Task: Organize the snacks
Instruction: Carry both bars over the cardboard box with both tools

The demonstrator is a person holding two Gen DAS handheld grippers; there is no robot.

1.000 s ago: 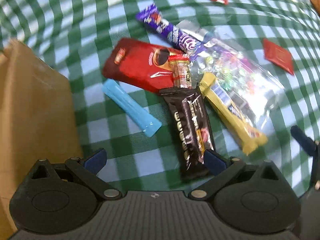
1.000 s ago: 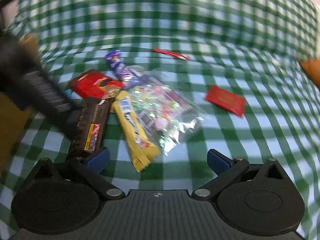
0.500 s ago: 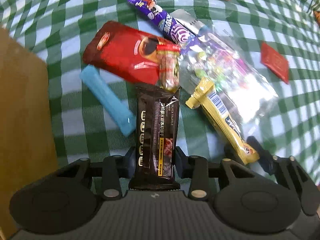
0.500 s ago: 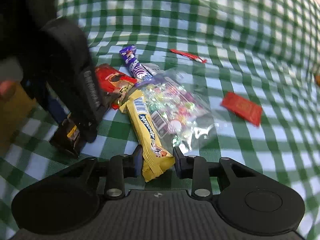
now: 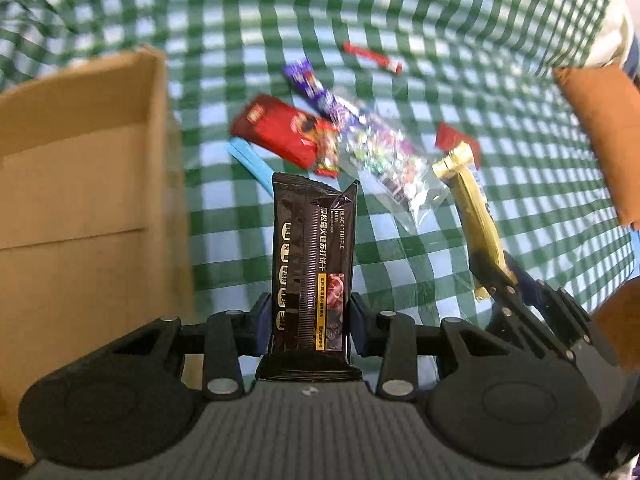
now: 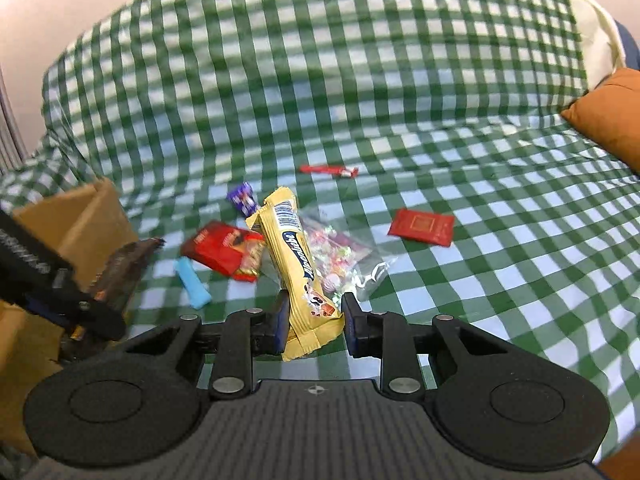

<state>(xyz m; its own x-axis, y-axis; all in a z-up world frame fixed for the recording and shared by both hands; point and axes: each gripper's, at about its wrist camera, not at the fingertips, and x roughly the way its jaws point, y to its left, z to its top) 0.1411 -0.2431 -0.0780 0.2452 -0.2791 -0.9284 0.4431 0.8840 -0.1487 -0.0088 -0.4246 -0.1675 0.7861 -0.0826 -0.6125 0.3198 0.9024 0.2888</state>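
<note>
- Snacks, left wrist view: the left hand-held gripper (image 5: 308, 316), whose jaws have just been closing, is clamped on a black cracker pack (image 5: 312, 256) printed "BLACK TRUFFLE HAM", lifted beside the empty-looking cardboard box (image 5: 80, 184) at nine o'clock.
- Right wrist view: the right hand-held gripper (image 6: 314, 320), jaws likewise just closing, clamps a yellow bar (image 6: 294, 256); its script is unreadable. About six snacks remain on the checked surface (image 6: 500, 264) at twelve o'clock.

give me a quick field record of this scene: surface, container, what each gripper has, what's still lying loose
surface: green checked cloth
container: open cardboard box, at left
left gripper: shut on black snack pack, lifted
right gripper: shut on yellow snack bar, lifted; jaws have just been closing
loose: red pack, blue stick, clear candy bag, purple bar, red sachet, thin red stick
</note>
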